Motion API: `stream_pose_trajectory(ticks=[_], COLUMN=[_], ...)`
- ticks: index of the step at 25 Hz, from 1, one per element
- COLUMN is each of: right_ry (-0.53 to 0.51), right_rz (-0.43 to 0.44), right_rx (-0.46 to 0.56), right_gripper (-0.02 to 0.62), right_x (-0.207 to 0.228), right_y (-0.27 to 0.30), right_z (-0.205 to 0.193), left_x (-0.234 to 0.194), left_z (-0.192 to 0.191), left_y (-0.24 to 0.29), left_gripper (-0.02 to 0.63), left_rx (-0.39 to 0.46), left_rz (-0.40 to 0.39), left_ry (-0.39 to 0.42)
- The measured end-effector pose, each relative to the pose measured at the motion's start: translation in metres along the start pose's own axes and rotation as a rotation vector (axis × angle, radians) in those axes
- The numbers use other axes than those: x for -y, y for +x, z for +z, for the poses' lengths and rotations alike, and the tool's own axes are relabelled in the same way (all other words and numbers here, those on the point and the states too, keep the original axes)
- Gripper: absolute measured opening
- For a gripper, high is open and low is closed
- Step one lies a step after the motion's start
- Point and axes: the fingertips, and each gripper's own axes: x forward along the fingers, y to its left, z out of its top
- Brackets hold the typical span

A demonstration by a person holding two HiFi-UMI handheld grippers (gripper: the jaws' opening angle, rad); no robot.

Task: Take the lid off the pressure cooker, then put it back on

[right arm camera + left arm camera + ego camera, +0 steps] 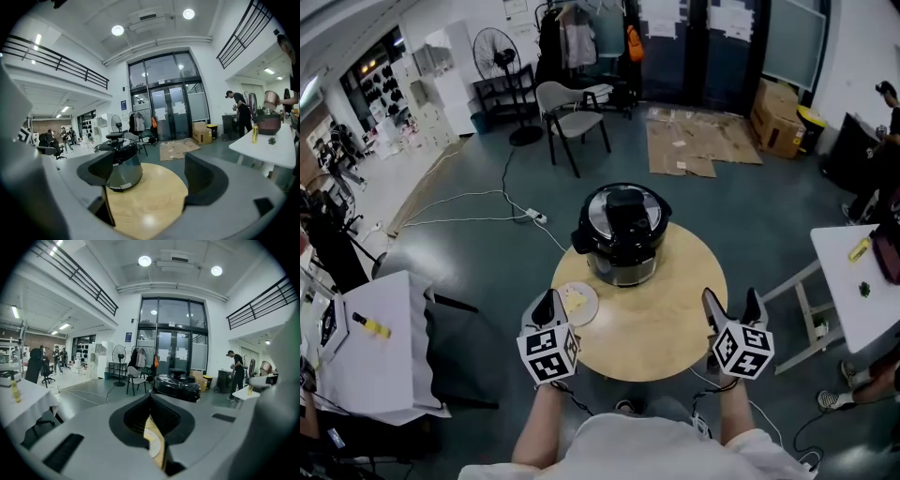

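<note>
A black and steel pressure cooker [622, 239] stands at the far side of a round wooden table [656, 323], with its black lid [623, 208] seated on top. Both grippers hover at the table's near edge, well short of the cooker. My left gripper [548, 307] is at the near left with its jaws pressed together and nothing between them. My right gripper [733, 309] is at the near right with its jaws spread and empty. The left gripper view shows the cooker [178, 386] beyond the closed left gripper [151, 404]. In the right gripper view the cooker [121, 166] stands left of centre, behind the right gripper [150, 177].
A small white plate [577, 303] lies on the table just ahead of the left gripper. White tables stand to the right [853, 281] and left [380, 347]. A chair [569, 112], a fan [495, 52], floor cables [478, 202] and flattened cardboard [698, 145] lie beyond.
</note>
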Motion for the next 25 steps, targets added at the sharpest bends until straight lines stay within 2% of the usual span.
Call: stream_pose_trajectory(ticks=[10,17,25], right_ry=[-0.042,-0.111,-0.206], right_rz=[0.073,0.152,0.28], right_rx=[-0.039,-0.04,-0.027], right_gripper=[0.477,0.477,0.476], right_x=[-0.003,-0.003,-0.022], right_y=[0.041,0.071,0.113], right_z=[0.003,0.026,0.062], left_x=[-0.004,-0.007,-0.025], left_z=[-0.011,-0.021,-0.029], left_y=[0.02,0.025,0.013], left_gripper=[-0.005,-0.006,-0.005], left_rx=[-0.017,-0.01,-0.02], left_rz=[0.057,0.112,0.214], left_ry=[-0.044,-0.107,-0.137])
